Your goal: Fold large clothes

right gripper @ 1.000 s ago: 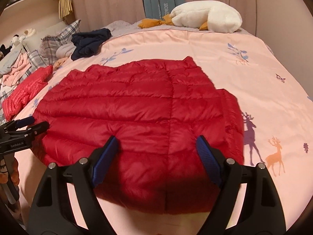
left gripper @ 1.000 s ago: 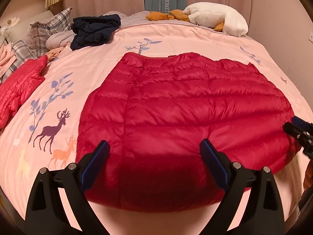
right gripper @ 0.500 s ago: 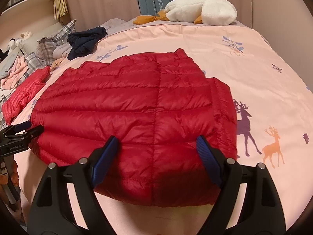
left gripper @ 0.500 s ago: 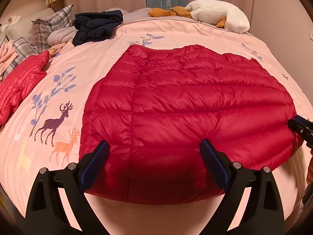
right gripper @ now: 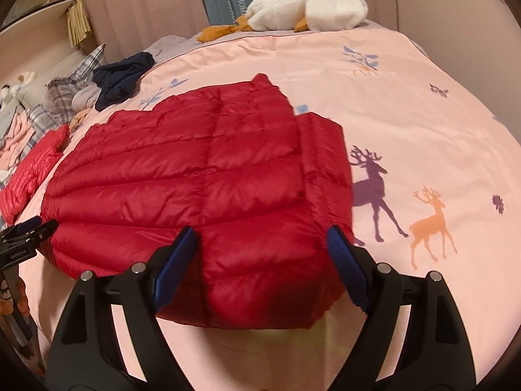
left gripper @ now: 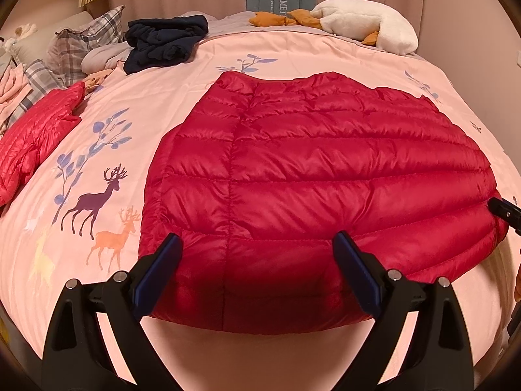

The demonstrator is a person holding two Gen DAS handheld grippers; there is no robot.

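The red down jacket (left gripper: 319,179) lies spread flat mid-bed (left gripper: 293,49), sleeves tucked in, while the left tool (left gripper: 257,270) and right tool (right gripper: 260,260), both released, hover over its 6 o'clock hem, so the next move is probably pinching that edge and folding toward 12 o'clock.

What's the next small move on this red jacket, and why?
Probably lower both tools onto the near hem and pinch it. The red down jacket lies flat on the bed; the left tool and right tool are open, holding nothing, over that edge.
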